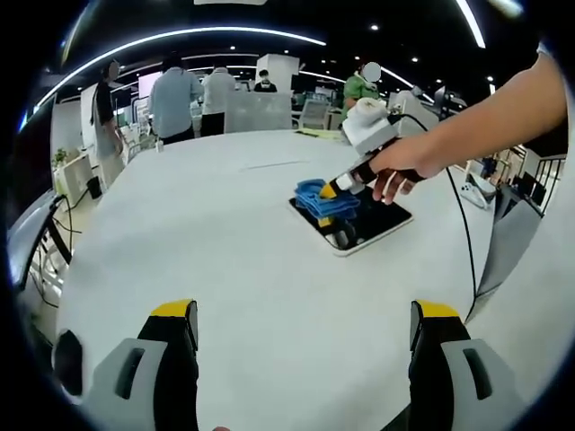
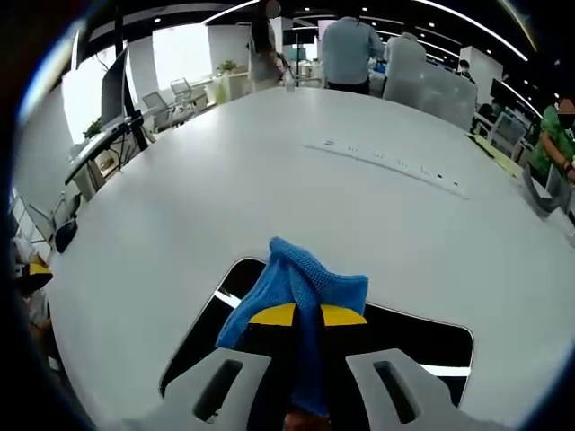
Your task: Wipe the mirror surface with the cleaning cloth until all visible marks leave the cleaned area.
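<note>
Blue cleaning cloth (image 2: 301, 292) sits pinched in the right gripper (image 2: 307, 316), pressed on the mirror (image 2: 422, 346) directly beneath it; mirror's long axis runs crosswise; left gripper (image 1: 305, 325) gapes wide, well apart on the white table (image 1: 225, 233).

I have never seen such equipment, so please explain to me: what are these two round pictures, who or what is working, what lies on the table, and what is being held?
No robot is here. A person holds a hand-held gripper in each hand, and a fisheye camera rides on each, looking forward along its two jaws.

The left gripper view shows the left hand-held gripper, open and empty, above a white table. Farther on, the person's hand holds the right hand-held gripper over a mirror that lies flat on the table.

The right gripper view looks down from that gripper. Its jaws are shut on a blue cloth, which is over the dark mirror.

People stand in the background.
</note>
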